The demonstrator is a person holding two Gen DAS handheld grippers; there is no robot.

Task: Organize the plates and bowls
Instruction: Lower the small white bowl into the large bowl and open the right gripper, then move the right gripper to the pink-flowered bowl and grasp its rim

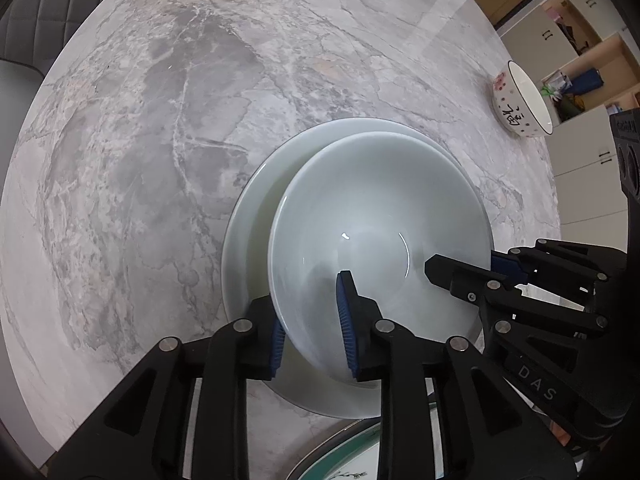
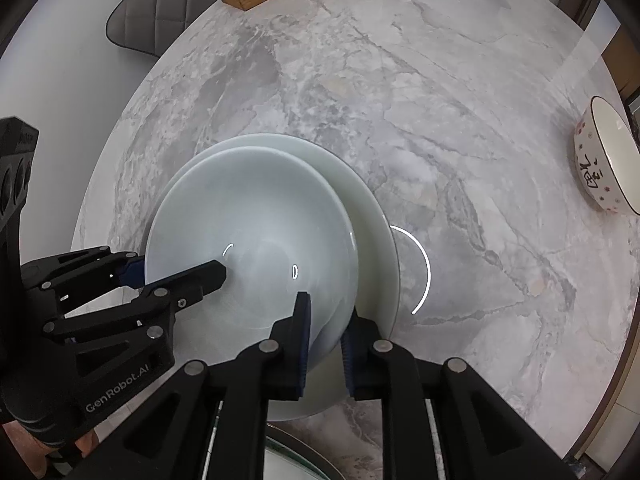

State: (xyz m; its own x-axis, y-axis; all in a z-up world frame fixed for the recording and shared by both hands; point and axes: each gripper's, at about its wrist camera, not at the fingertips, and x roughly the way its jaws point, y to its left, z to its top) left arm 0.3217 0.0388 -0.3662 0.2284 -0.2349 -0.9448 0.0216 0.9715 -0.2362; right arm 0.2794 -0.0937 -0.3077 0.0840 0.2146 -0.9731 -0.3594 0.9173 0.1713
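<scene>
Through my left wrist camera, I am loosening my left gripper [image 1: 312, 330] around the bowl [image 1: 376, 240] rim at six o'clock; pads look clear, so I am lifting straight. Through the right wrist camera, my right gripper [image 2: 326, 344] is straddling the rim over the plate [image 2: 372, 216]; pad contact I cannot tell.

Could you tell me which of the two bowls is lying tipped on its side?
The patterned bowl near the table edge; the plain white bowl sits upright on a plate.
</scene>
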